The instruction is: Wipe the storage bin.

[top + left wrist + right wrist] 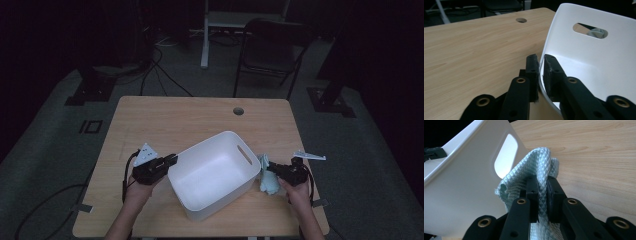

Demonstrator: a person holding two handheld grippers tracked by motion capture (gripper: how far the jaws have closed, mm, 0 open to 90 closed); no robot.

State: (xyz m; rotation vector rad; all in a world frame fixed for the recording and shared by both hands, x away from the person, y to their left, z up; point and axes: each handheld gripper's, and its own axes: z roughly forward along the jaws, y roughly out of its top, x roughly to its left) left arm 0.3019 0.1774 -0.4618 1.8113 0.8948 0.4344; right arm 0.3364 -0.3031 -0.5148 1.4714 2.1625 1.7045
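Nearest the person, at about five o'clock on the desk [150, 120], the right gripper [274, 169] has its jaws closed tight on a fold of pale blue cloth [534, 167], which lies just outside the bin's right wall, touching or nearly touching it. The cloth looks light and limp, with a quilted diamond weave that should give the pads good friction; I judge it will droop and trail when lifted, so a pinch on a bunched fold, as here, is the sensible hold. At about seven o'clock the left gripper [171, 160] has its jaws nearly shut on the thin rim of the white bin [584, 57], one jaw inside the wall and one outside. The bin sits at the desk's middle, toward the near edge, empty and tilted in plan. It appears to be thin, smooth, stiff plastic: light but slippery, best held at the rim or through the oval handle slot [590, 30]. Farther off, at twelve o'clock, is a round cable hole [238, 111]. No brand, label or writing can be read anywhere.
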